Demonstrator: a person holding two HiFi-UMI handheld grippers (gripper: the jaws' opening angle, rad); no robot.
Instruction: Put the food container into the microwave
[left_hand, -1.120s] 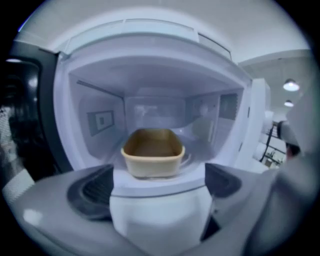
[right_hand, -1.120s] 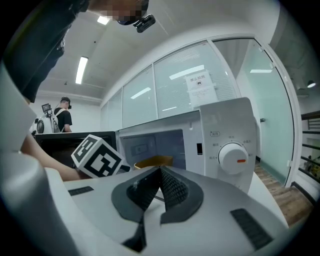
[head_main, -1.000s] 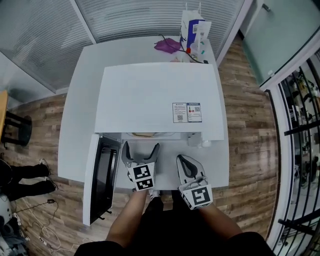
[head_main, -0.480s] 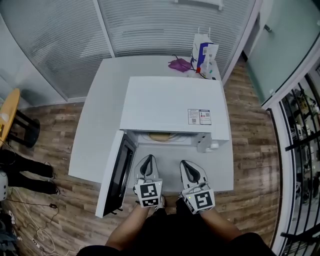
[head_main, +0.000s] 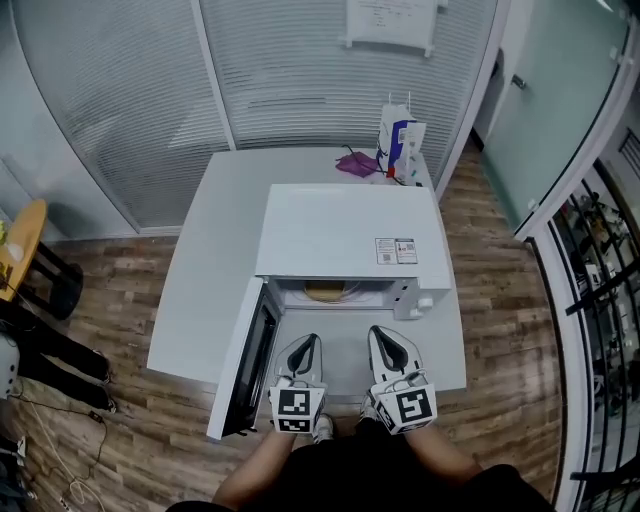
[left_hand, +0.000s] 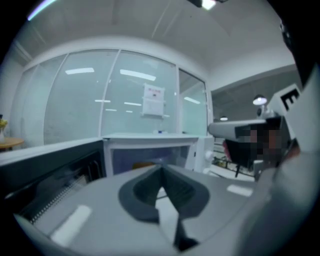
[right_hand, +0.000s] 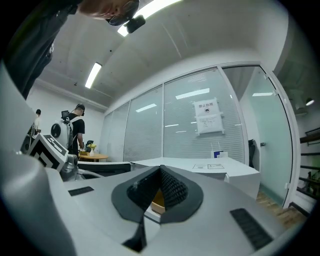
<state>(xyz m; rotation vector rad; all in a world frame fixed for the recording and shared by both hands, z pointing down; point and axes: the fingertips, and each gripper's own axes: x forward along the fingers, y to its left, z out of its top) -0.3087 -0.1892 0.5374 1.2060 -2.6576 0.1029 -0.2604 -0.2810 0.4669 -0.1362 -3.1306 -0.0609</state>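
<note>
Tan food container seen inside open-doored white box microwave, set by white table right edge. Left gripper jaws just closed together, empty; right gripper likewise pinched together, empty.

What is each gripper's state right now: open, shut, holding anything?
Left gripper: shut; its jaws have just been closing, with nothing between them.
Right gripper: shut, holding nothing.

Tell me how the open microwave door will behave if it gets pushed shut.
The microwave door stands open, attached at the left edge of the microwave, so it will likely swing about that edge rather than slide. It looks like a rigid panel, probably not flexing. The microwave looks bulky, so a gentle push probably won't shift it.
</note>
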